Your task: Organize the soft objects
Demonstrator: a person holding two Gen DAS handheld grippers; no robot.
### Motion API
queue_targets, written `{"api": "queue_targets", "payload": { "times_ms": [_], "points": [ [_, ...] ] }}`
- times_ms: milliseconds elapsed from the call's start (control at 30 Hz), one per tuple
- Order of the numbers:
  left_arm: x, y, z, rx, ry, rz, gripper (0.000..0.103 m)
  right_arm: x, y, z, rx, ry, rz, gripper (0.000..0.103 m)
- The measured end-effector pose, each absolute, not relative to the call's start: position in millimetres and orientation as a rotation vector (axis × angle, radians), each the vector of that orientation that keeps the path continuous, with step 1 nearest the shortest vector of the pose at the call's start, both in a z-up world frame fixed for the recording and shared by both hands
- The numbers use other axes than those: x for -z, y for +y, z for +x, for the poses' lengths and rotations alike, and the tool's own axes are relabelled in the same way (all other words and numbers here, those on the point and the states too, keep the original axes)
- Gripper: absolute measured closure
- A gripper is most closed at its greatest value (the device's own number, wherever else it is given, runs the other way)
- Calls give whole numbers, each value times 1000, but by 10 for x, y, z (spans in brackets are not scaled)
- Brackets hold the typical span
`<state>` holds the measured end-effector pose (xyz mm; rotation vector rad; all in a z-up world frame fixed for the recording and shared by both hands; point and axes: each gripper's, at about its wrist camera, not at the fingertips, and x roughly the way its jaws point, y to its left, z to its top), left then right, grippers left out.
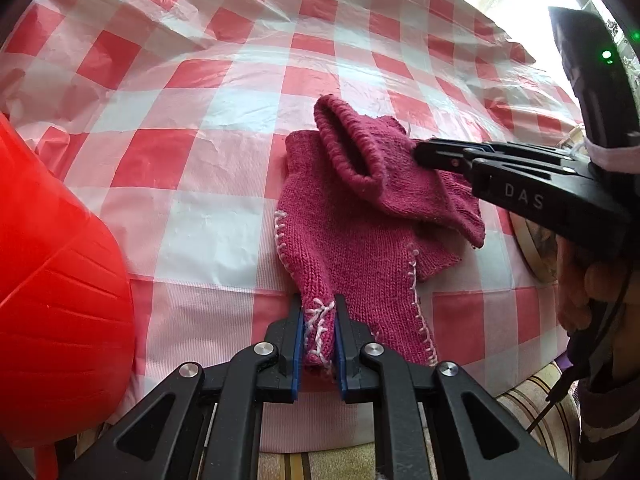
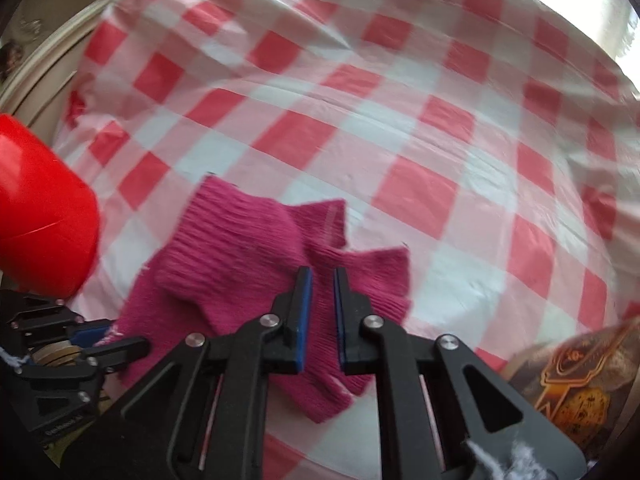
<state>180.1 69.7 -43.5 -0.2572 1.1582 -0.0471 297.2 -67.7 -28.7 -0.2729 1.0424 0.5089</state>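
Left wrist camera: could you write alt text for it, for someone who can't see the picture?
A dark pink knitted sock with white stitching lies on a red-and-white checked plastic tablecloth, its near end pinched by the black left gripper. The right gripper grips its folded cuff from the right; a shiny red plastic container sits left.

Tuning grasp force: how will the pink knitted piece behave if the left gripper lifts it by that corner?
Likely floppy: the pink knitted piece already lies in folds on the checkered tablecloth, so it should drape and hang from the left gripper. Probably light, being thin knit. Unlikely to slip: the coarse knit sits bunched between the jaws. The right gripper also pinches a fold.
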Motion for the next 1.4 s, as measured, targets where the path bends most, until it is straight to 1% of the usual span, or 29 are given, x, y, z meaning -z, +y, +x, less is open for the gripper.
{"api": "queue_targets", "payload": {
  "times_ms": [33,100,133,167,200,233,267,333,467,500,567,700,733,767,800,833,867,967,1033,1267,1400],
  "points": [
    [437,697,1800,46,1159,-258,88,283,-684,2973,-506,1038,-275,89],
    [436,729,1801,42,1164,-278,79,230,-686,2924,-546,1017,-273,85],
    [428,744,1798,34,1164,-287,74,195,-654,2885,-583,1009,-274,72],
    [412,763,1799,22,1159,-293,73,164,-611,2844,-609,992,-281,51],
    [393,777,1801,13,1154,-295,73,134,-568,2793,-631,969,-293,40],
    [371,782,1808,10,1148,-290,72,104,-511,2724,-662,938,-316,27],
    [351,783,1811,9,1142,-282,72,90,-457,2661,-689,915,-342,24],
    [290,789,1820,-4,1126,-268,72,89,-355,2587,-708,886,-379,24],
    [217,776,1860,-47,1112,-191,71,195,-323,2647,-702,912,-405,24],
    [211,765,1863,-57,1114,-166,70,252,-314,2644,-714,931,-431,24],
    [188,768,1859,-70,1103,-146,63,340,-319,2631,-726,955,-464,24],
    [86,814,1849,-95,1066,-119,61,402,-270,2636,-723,938,-492,25],
    [68,823,1860,-90,1062,-125,61,424,-256,2643,-728,943,-496,37],
    [53,829,1875,-87,1057,-129,61,457,-236,2655,-746,964,-498,52],
    [45,822,1884,-88,1055,-123,61,456,-246,2669,-744,968,-478,54],
    [40,811,1909,-87,1055,-115,61,433,-271,2693,-740,968,-451,64],
    [30,820,1926,-87,1052,-116,61,404,-319,2728,-730,971,-422,69],
    [22,836,1948,-78,1051,-130,61,296,-497,2833,-682,971,-324,78],
    [19,836,1964,-63,1046,-145,61,255,-591,2891,-654,983,-276,80],
    [130,873,2302,57,1058,-313,61,179,-867,2989,-624,1031,-77,80],
    [212,762,2610,142,1054,-325,61,186,-912,2998,-618,1045,-37,80]
  ]
}}
